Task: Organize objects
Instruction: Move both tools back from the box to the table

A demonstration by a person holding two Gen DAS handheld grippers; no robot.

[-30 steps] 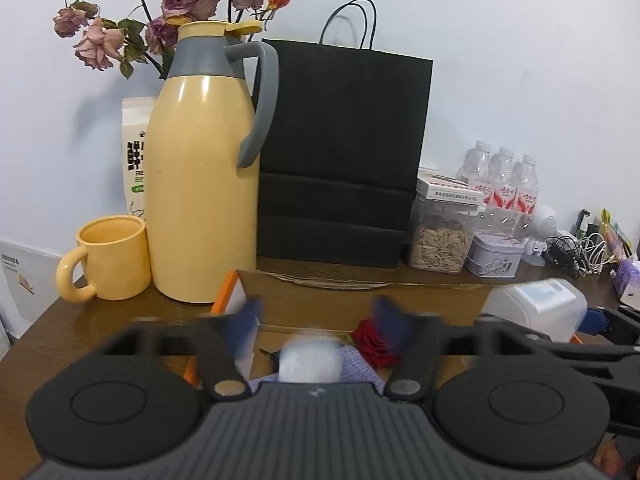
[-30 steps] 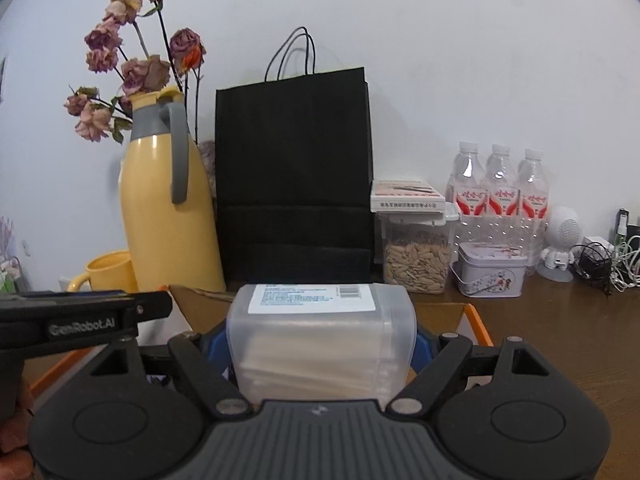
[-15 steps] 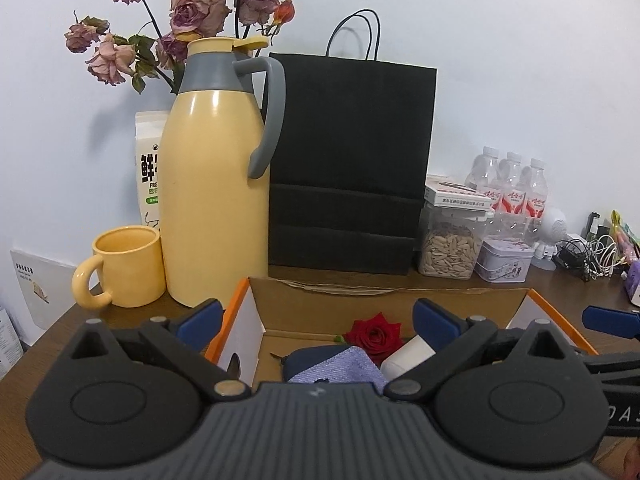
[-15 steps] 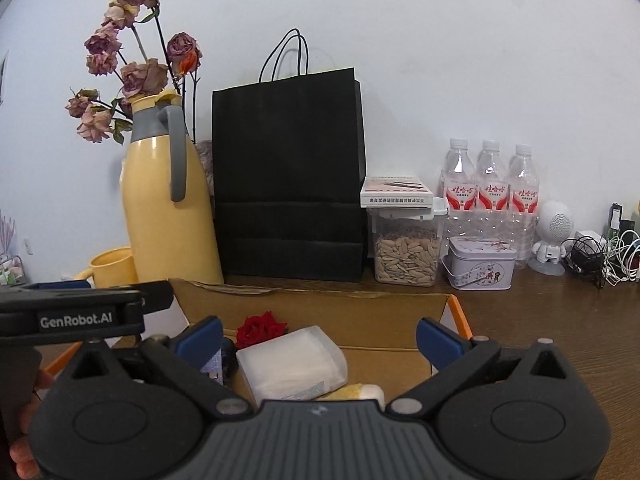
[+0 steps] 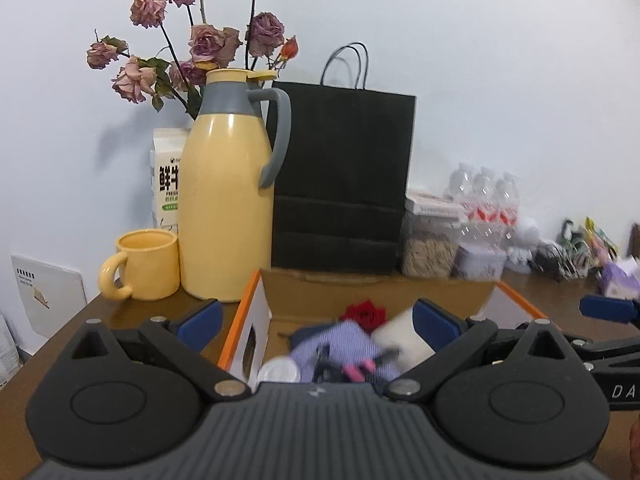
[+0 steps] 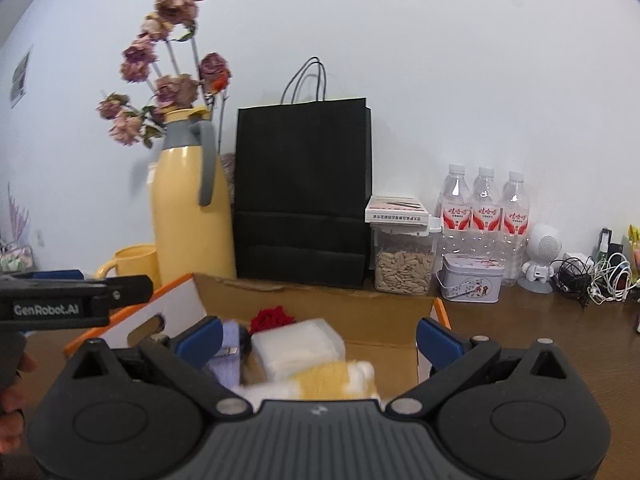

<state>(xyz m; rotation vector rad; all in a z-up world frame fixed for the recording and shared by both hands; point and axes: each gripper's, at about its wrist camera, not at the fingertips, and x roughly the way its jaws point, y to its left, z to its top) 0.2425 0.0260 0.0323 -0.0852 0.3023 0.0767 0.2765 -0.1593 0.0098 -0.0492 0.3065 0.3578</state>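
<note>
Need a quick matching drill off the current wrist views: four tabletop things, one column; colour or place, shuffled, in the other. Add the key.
Things:
1. thermos jug
2. paper bag
3. red rose
4. water bottles

Descriptions:
A. inside the cardboard box
B. black, with cord handles
C. yellow, grey handle
D. row of three against the wall, red labels

Pairs: 1-C, 2-B, 3-A, 4-D
</note>
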